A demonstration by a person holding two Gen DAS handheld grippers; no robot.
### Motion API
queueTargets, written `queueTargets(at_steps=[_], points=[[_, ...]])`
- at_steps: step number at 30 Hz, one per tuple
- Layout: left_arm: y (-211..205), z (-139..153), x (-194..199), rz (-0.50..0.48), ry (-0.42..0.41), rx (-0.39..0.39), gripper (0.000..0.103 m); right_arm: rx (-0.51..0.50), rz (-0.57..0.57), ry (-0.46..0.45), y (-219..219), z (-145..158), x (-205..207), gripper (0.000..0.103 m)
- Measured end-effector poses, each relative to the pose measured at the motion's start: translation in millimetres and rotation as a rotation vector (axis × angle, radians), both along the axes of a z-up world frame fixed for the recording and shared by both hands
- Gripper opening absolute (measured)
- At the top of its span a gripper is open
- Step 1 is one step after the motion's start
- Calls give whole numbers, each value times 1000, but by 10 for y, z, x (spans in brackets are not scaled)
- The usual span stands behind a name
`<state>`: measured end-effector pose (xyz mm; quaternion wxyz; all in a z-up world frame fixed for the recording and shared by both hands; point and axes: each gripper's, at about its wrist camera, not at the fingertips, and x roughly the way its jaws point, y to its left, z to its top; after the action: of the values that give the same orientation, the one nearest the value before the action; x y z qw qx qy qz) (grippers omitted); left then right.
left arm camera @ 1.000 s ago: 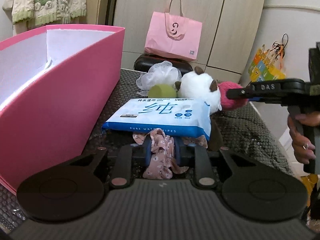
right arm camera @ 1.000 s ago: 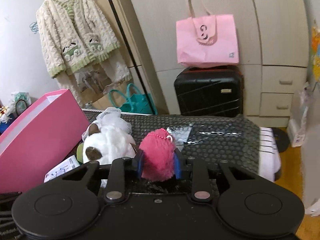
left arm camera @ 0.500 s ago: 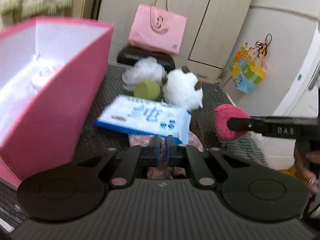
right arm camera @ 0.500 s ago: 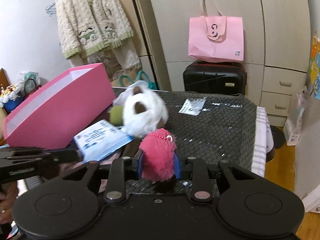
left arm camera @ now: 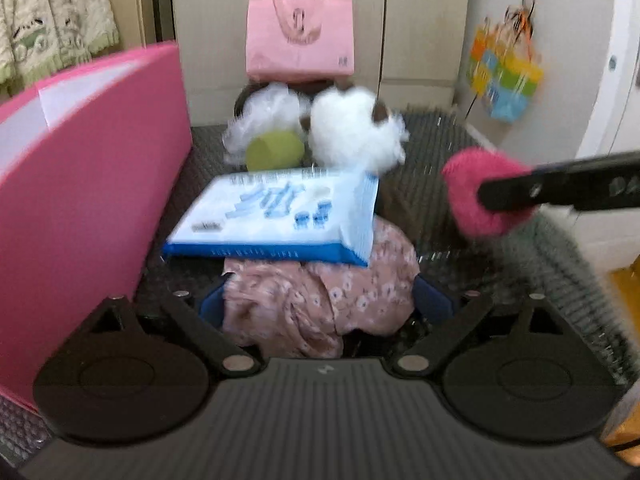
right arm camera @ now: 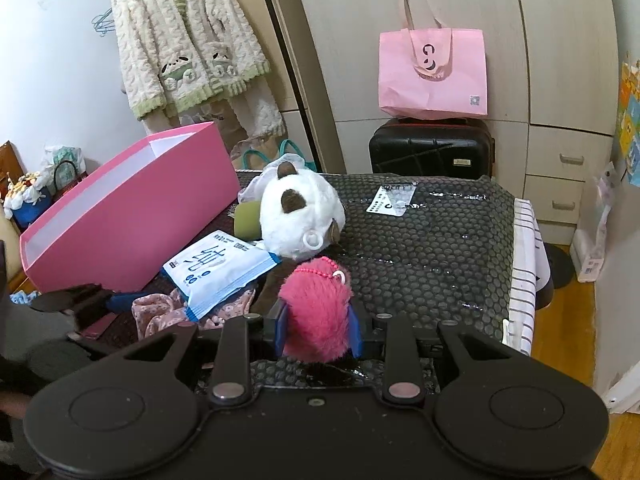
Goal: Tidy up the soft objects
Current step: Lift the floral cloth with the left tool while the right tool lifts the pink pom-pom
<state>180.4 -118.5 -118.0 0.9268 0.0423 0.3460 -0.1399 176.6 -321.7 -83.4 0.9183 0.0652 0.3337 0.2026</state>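
Note:
My left gripper (left arm camera: 326,306) is open, its blue pads on either side of a crumpled pink floral cloth (left arm camera: 320,304) that lies on the table under a blue-and-white wet-wipes pack (left arm camera: 276,216). My right gripper (right arm camera: 318,326) is shut on a fuzzy pink pompom (right arm camera: 318,314) and holds it above the table; the pompom also shows in the left wrist view (left arm camera: 486,194). A white plush toy (right arm camera: 300,214), a green roll (left arm camera: 274,154) and a white mesh puff (left arm camera: 264,114) lie behind the wipes. A tall pink box (left arm camera: 80,184) stands at the left.
The table (right arm camera: 432,248) is covered in black bubble wrap with a white card (right arm camera: 390,200) on it. A black suitcase (right arm camera: 432,148) with a pink tote bag (right arm camera: 434,72) stands behind the table. A striped cloth (right arm camera: 526,264) hangs at the table's right edge.
My left gripper was shut and has opened wide around the floral cloth. My right gripper has lifted the pink pompom away from the white plush and drawn it back.

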Motion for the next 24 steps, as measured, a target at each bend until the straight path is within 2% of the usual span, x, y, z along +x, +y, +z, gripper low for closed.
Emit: queueTargets(at_steps=[1,2,3,5,6,7,10,14,19,24], points=[[1,-1,-2,6,-13,-3,95,0,-1,1,1,-8,-5,35],[11,4,5,9,-10,-12,89,0,0,3,-1,-16,-12,35],[31,20,3,14,-16,-24,67,2,1,6,-1,-23,-25,35],[46,56,-7,3,-28,-7,35,3,6,12,8,-34,-59,35],[78,73,1,-7,-12,-22,24,3,8,15,22,-35,-79,35],[108,88,2,-10,-3,-41,20,2,12,17,33,-39,-107,35],[171,126,-34,-23,5,-86,16,-3,24,17,80,-32,-182,35],[204,201,-143,-53,-23,-86,15,-18,41,12,176,-9,-297,35],[282,285,-247,-85,-13,-104,15,-33,51,33,289,14,-434,35],[355,331,-314,-127,45,-114,15,-31,65,74,347,38,-551,35]])
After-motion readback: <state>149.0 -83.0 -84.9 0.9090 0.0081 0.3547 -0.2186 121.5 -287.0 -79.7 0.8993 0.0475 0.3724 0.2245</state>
